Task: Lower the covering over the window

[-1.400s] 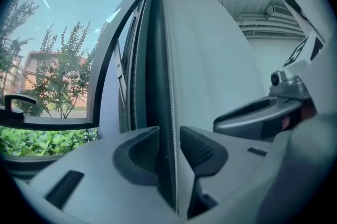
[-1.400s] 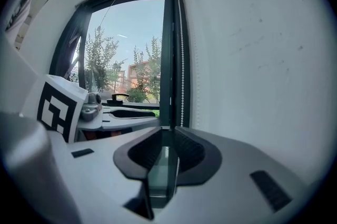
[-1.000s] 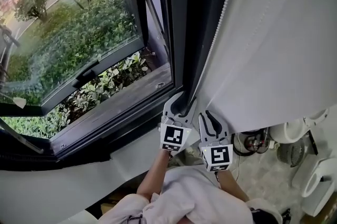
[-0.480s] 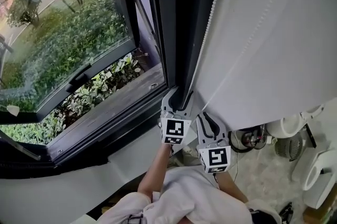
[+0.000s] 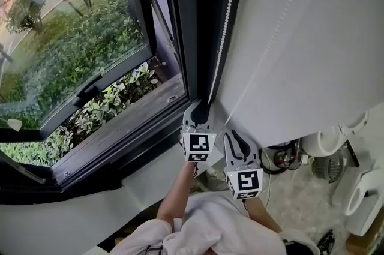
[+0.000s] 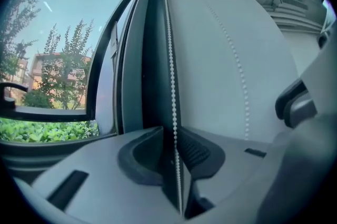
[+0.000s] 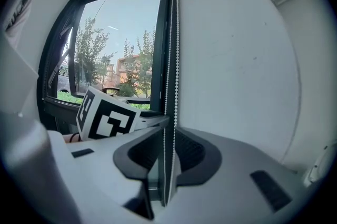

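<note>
Along the right edge of the dark window frame [image 5: 201, 20], the bead chain [image 6: 171, 70] hangs nearly straight up and down, between the frame's upright and the white covering [image 5: 312, 38], and that vertical line is what your next move depends on. Your left tongs [image 5: 203, 107] sit at the foot of the upright, just above the corner where it meets the sill. Their jaws have just been closing with the chain between them, and in the left gripper view the pads meet on the beads, so you have a narrow grip on that strand. Your right tongs [image 5: 233, 132] are just beside the left pair, a little lower and nearer your body, on the covering's side. They are also drawn narrow, with beads running down between the pads, and they look clamped on the chain. A second strand [image 6: 239, 75] slants across the face of the covering towards them. The covering itself hangs to the right of the frame, with its lower edge just above and behind both tongs, while the glass on the left is bare, so the lowering appears far from done. Your left hand is higher on the chain and closer to the frame, so it looks like the one to lead. Pull along the chain's own axis, straight down towards the sill, not out into the room, or the beads may slip through the pads. These views do not show which strand lets the covering down, so watch its lower edge as you start to pull.
</note>
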A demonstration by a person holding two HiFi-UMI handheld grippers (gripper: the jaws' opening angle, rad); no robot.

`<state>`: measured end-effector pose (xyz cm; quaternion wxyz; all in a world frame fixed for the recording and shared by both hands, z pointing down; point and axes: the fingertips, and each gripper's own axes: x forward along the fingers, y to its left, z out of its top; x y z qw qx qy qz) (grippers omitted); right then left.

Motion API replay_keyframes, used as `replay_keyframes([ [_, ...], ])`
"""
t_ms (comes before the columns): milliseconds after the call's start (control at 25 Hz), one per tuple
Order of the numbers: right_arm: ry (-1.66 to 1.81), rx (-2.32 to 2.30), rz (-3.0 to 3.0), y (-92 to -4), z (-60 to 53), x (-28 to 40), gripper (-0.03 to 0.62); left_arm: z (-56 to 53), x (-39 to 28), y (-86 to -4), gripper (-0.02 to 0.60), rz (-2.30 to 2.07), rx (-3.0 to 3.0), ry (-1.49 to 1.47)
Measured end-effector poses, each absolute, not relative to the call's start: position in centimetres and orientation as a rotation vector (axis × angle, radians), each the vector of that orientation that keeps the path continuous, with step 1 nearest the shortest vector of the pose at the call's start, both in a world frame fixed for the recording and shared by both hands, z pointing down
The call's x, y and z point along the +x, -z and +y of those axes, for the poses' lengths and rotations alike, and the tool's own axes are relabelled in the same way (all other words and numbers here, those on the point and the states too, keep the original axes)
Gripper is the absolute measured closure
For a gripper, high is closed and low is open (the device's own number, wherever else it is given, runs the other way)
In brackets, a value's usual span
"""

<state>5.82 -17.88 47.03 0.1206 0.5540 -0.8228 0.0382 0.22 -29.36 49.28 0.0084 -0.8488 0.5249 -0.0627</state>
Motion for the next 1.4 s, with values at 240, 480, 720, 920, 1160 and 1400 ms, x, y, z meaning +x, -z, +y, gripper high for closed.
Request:
replay_keyframes([
  [240, -0.081, 1.598, -2.433, -46.0, -17.2, 5.2, 0.522, -27.6, 0.1, -49.2, 0.569, 1.552, -2.727, 0.178],
  [480, 0.01, 1.56, -2.488, -43.9, -17.2, 4.3, 0.522, -24.6, -0.5, -49.9, 0.569, 1.499, -2.783, 0.16],
  [720, 0.081, 1.495, -2.552, -41.7, -17.0, 2.8, 0.522, -22.1, -0.7, -50.0, 0.568, 1.459, -2.796, 0.159],
  [920, 0.162, 1.445, -2.65, -38.1, -17.1, 1.6, 0.52, -20.1, -0.2, -50.2, 0.569, 1.431, -2.825, 0.14],
  [1160, 0.221, 1.417, -2.748, -34.3, -17.9, 0.8, 0.497, -18.3, 0.4, -50.2, 0.569, 1.397, -2.865, 0.118],
  [1400, 0.241, 1.395, -2.796, -32.8, -18.9, 0.0, 0.501, -17.4, 0.7, -50.4, 0.569, 1.374, -2.886, 0.102],
])
